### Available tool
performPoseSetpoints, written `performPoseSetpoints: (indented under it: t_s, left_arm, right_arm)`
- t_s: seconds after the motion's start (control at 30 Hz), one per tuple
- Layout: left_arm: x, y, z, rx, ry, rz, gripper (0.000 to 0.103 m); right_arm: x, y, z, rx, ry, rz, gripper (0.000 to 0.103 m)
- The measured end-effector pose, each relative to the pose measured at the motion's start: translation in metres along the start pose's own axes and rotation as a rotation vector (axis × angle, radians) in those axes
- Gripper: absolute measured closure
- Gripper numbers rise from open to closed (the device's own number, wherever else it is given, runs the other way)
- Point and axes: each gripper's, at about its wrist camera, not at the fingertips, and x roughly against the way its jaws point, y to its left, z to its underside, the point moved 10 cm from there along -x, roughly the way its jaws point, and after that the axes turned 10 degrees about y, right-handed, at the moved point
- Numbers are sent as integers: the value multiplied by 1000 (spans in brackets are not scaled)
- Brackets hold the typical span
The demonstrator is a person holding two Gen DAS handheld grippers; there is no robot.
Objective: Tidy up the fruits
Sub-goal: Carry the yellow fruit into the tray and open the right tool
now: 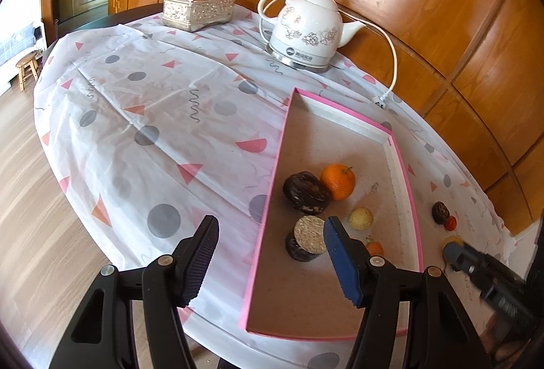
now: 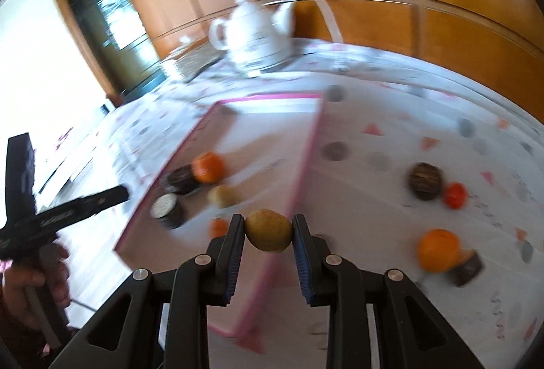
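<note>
Right gripper (image 2: 268,231) angled down, fingers clamped on a small yellow-green fruit (image 2: 268,230) – held above the pink tray's (image 2: 307,144) right rim. Left gripper (image 1: 272,253) tilted down over the tray's near-left edge, fingers apart, nothing between them.

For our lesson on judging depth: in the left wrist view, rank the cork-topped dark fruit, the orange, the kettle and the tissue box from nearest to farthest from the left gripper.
1. Cork-topped dark fruit, in the tray, beside the left gripper.
2. Orange, mid-tray.
3. Kettle, beyond the tray.
4. Tissue box, far edge, left; close to the kettle.
</note>
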Motion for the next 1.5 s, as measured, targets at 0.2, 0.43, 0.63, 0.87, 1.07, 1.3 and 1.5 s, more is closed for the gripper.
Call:
performPoseSetpoints:
  t_s: [0.2,0.43,0.63,0.87,1.07,1.3,1.5]
  left_arm:
    - [-1,4,-1,6,1,-3,38]
    - [-5,1,2,-1,14,-2,38]
    - [-7,0,4,-8,19,-4,38]
    - [-8,-3,4,-16,21,-4,38]
    - [-8,-7,5,-27,21,-2,38]
    - [-7,-15,6,-51,23,7,38]
    - [-7,-20,8,-67,26,11,38]
  right_arm:
    - [-26,51,8,115,68,-52,75]
    - [-57,71,19,156,138,-54,75]
    - [-74,70,22,167,173,-25,74]
    - [-66,62,19,132,148,-18,67]
    - [-43,49,14,81,89,-12,67]
    - [-14,26,13,31,13,39,67]
    - [13,-8,18,-32,-48,106,67]
